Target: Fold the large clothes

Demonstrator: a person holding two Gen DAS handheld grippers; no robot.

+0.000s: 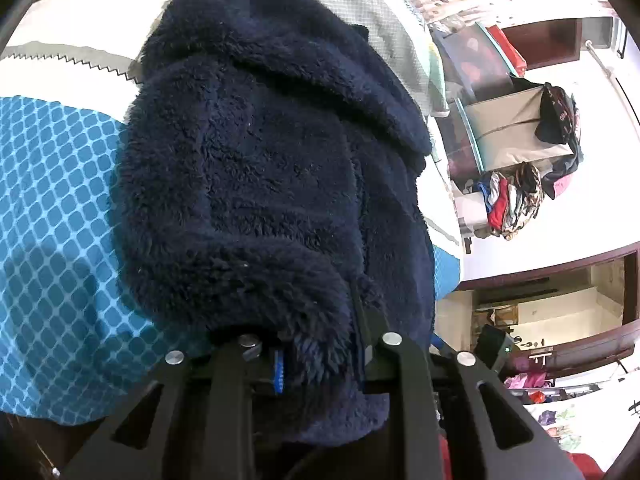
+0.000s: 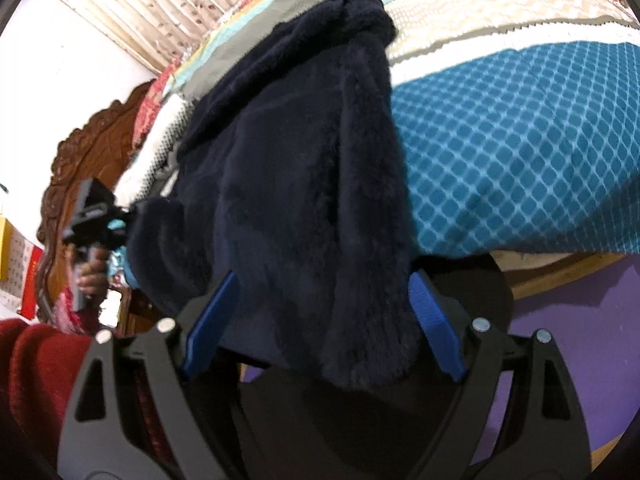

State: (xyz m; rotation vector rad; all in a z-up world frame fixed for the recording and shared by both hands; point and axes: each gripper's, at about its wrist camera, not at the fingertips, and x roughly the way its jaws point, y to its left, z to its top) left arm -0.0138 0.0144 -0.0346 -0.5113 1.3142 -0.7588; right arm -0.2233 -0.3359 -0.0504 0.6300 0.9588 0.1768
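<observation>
A dark navy fleece garment [image 1: 264, 184] hangs bunched over the bed and fills both wrist views. My left gripper [image 1: 316, 356] is shut on the fleece's near edge; its blue pad [image 1: 279, 372] shows at the pinch and the fabric drapes over the fingers. In the right wrist view the same fleece [image 2: 304, 184] hangs between the wide-apart blue pads [image 2: 434, 320] of my right gripper [image 2: 320, 320], which stands open around the lower hem. The left gripper also shows at far left of the right wrist view [image 2: 96, 216], held in a hand.
The bed carries a teal diamond-patterned cover [image 1: 52, 216] and a grey and cream blanket [image 2: 500, 4]. A carved wooden headboard [image 2: 80, 152] stands at left. A heap of clothes [image 1: 516, 200], a doorway [image 1: 552, 312] and a purple floor [image 2: 580, 332] lie beyond.
</observation>
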